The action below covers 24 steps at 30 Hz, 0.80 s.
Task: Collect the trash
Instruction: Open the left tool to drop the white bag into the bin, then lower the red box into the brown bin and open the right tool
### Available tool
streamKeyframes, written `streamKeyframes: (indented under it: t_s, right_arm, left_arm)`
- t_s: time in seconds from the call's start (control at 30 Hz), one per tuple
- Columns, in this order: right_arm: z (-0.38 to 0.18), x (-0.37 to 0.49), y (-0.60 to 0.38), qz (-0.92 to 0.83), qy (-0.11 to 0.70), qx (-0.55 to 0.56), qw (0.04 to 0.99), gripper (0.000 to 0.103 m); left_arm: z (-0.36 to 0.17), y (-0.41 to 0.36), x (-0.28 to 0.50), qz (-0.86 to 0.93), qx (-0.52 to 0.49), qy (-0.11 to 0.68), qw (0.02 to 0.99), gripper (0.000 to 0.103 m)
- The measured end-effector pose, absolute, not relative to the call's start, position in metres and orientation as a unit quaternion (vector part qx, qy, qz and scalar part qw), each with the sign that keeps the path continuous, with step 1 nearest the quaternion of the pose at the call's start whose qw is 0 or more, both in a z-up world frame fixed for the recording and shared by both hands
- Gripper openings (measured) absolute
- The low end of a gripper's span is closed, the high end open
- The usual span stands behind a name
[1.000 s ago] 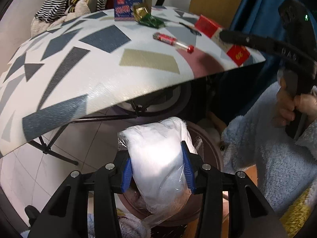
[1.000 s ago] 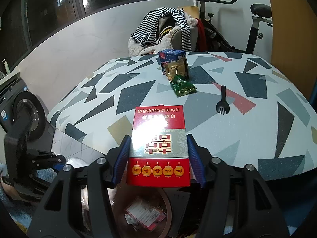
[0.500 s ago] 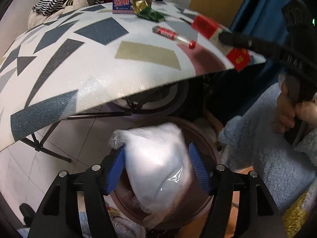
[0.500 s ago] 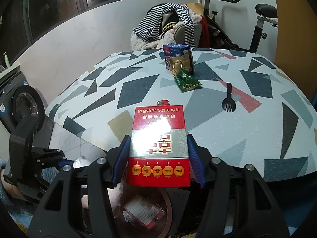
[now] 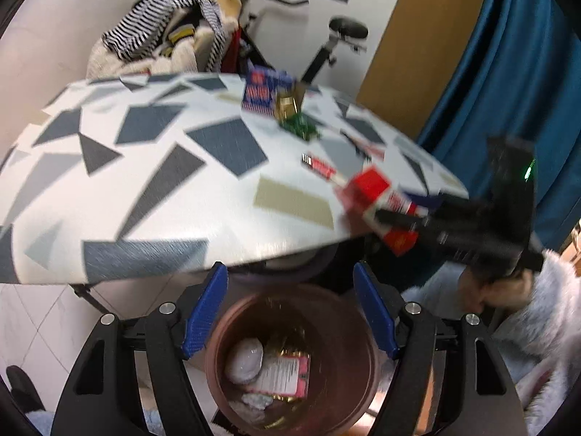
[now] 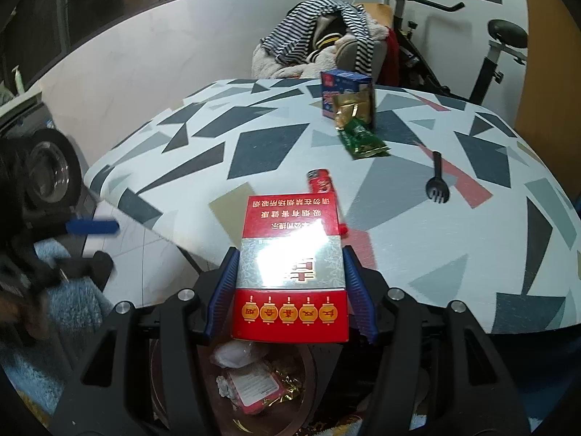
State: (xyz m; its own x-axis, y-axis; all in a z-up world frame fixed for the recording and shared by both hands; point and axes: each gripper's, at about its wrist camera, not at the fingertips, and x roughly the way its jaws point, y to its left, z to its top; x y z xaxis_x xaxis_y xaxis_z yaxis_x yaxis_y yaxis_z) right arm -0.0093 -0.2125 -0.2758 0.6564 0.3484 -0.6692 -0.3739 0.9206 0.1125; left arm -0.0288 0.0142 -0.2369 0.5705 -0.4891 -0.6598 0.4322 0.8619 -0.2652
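Lying lengthwise between the right gripper's (image 6: pixel 288 290) pads, which press on its long sides, the red box (image 6: pixel 290 265) hangs over the table (image 6: pixel 417 254) edge with the bin (image 6: pixel 163 381) directly below. The left gripper (image 5: pixel 290 312), jaws opening and empty, hovers above the same bin (image 5: pixel 366 356).

Left tool (image 5: pixel 290 312) opening, empty; right tool (image 6: pixel 290 290) clamped.

Glossy cardboard carton (image 6: pixel 290 272); matt patterned tabletop (image 6: pixel 417 254); crinkly foil wrapper (image 6: pixel 363 140).
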Motion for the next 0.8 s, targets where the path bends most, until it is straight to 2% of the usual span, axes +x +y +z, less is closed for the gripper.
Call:
streamKeyframes:
  t_s: [0.3, 0.8]
  right_arm:
    - [-0.291, -0.023, -0.174, 0.243, 0.386, -0.073, 0.887, 0.058]
    - [-0.326, -0.032, -0.134, 0.273, 0.43, -0.126, 0.852, 0.057]
  left_arm:
    - [-0.199, 0.042, -0.043, -0.221, -0.05, 0.321, 0.92, 0.092]
    - [-0.209, 0.071, -0.053, -0.146, -0.041, 0.297, 0.943, 0.095]
